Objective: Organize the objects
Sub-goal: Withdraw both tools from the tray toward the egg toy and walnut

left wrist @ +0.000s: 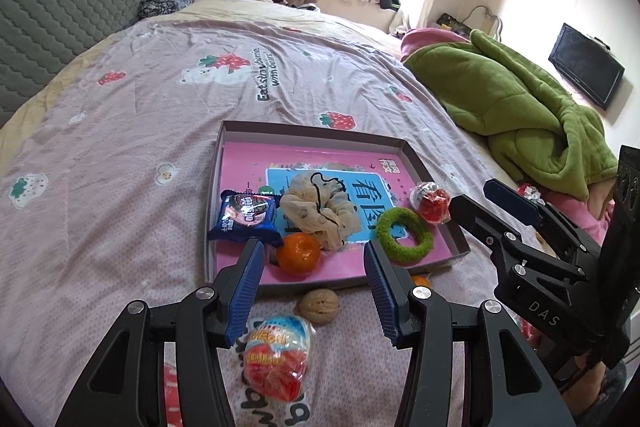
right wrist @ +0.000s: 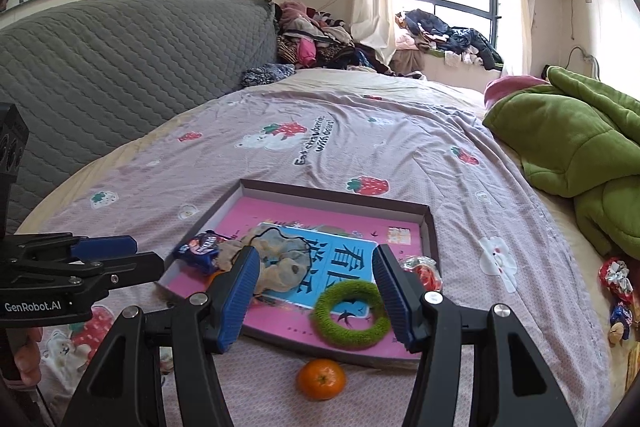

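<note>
The bed covered in a lilac strawberry-print sheet (left wrist: 160, 99) carries all the work. A crumpled green fleece blanket (left wrist: 520, 107) lies at its far right, well apart from the task area.

The shallow grey cardboard tray with a pink printed base (left wrist: 304, 131) sits centrally on the sheet. Inside it: a beige fabric scrunchie (left wrist: 316, 207), a blue snack packet (left wrist: 246, 215), a fuzzy green ring-shaped hair tie (left wrist: 404, 231), a red foil-wrapped sweet (left wrist: 432, 205) in the right corner, and an orange mandarin (left wrist: 299, 253) near the front wall.

Still outside the tray, just before its front wall: a red-and-blue wrapped snack ball (left wrist: 276, 359), a brown walnut (left wrist: 319, 306), and a second orange mandarin (right wrist: 321, 379).

The left gripper (left wrist: 316, 291) hangs with jaws wide apart and nothing between them, above the walnut and snack ball. The right gripper (right wrist: 316, 299) is likewise spread and empty, above the second mandarin.

Risks, as judged:
- The soft sheet may let the walnut or mandarin roll away under a descending finger.
- The two grippers work close together; simultaneous reaches could collide.
- A low approach could catch the tray's front wall and shift its contents.
- Over-squeezing could crush the snack ball wrapper.
</note>
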A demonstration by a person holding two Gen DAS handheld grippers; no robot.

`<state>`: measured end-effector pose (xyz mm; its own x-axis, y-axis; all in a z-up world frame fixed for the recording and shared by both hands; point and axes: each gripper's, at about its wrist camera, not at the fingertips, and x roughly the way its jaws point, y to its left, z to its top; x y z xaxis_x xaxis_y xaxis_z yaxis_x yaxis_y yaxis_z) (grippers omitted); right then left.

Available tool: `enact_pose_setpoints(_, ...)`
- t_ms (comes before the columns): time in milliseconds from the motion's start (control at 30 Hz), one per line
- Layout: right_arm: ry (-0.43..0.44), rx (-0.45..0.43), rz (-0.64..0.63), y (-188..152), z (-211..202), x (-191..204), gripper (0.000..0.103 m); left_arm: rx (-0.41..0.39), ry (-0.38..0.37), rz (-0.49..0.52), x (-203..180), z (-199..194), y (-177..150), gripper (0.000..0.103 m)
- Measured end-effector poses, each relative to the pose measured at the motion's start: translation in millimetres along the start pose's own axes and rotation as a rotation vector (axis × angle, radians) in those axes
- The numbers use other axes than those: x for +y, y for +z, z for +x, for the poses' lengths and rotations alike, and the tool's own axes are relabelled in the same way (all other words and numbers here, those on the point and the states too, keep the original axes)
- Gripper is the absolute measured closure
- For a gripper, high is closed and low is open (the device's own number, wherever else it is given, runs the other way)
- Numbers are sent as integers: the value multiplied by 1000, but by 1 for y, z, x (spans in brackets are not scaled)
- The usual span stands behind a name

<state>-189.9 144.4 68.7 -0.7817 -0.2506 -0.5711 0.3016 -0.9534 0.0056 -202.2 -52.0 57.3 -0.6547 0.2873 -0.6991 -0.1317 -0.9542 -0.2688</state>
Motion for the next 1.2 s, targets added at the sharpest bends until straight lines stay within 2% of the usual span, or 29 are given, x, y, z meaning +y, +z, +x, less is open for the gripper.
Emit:
enact_pose_setpoints(700,52,-15,-38,-3,-19,27,45,4,56,24,4,-25,-29,49)
enact_pose_setpoints(1200,86,73,-42,-26,-8,42,45,10,69,40,11,-33,-50,49)
